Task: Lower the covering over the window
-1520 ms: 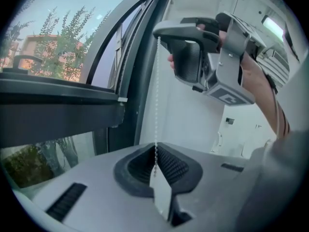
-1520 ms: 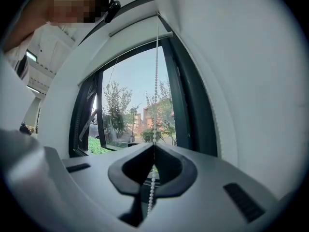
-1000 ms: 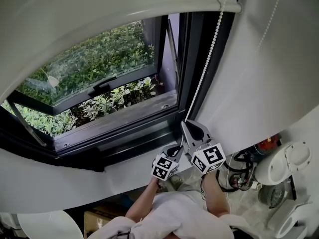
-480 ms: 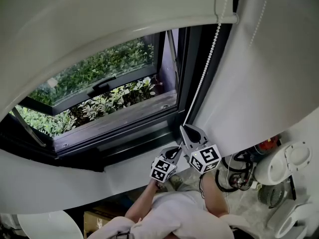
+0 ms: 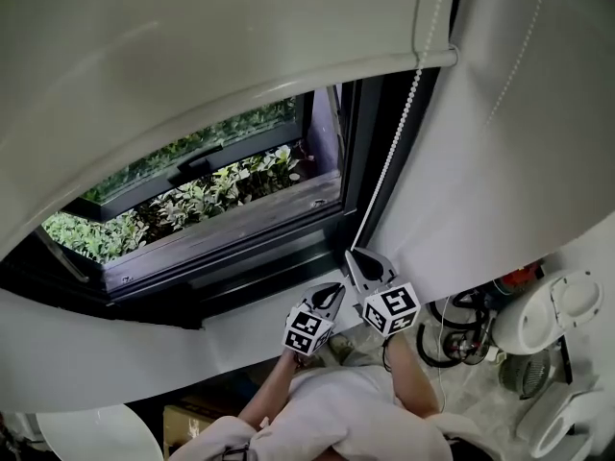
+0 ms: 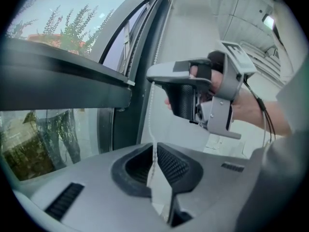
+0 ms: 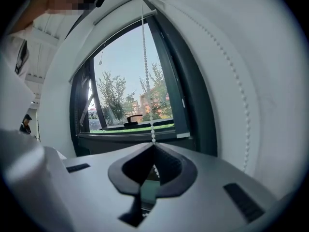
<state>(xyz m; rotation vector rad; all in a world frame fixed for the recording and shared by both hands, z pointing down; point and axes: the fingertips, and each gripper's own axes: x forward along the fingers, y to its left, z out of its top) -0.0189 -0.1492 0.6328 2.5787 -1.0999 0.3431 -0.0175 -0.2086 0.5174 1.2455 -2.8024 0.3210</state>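
Note:
A white roller blind (image 5: pixel 192 56) hangs over the dark-framed window (image 5: pixel 221 219); its bottom bar (image 5: pixel 288 89) crosses the upper part of the glass. A white bead chain (image 5: pixel 399 133) runs down the window's right side. My right gripper (image 5: pixel 357 254) is shut on this bead chain (image 7: pixel 145 71), which enters its jaws (image 7: pixel 154 146) from above. Just below and left of it, my left gripper (image 5: pixel 336 288) is shut on the same bead chain (image 6: pixel 152 120), gripped between its jaws (image 6: pixel 155 149). The right gripper (image 6: pixel 150 76) shows above the left one, in a person's hand.
A second white blind (image 5: pixel 500 152) with its own bead chain (image 5: pixel 524 46) covers the wall to the right. White appliances (image 5: pixel 553 320) and cables (image 5: pixel 452 339) lie on the floor at the lower right. The window handle (image 5: pixel 197 161) and greenery show through the glass.
The blind's bottom bar has come down over more of the glass. My right gripper has sunk with the chain towards the left gripper, which has hardly moved.

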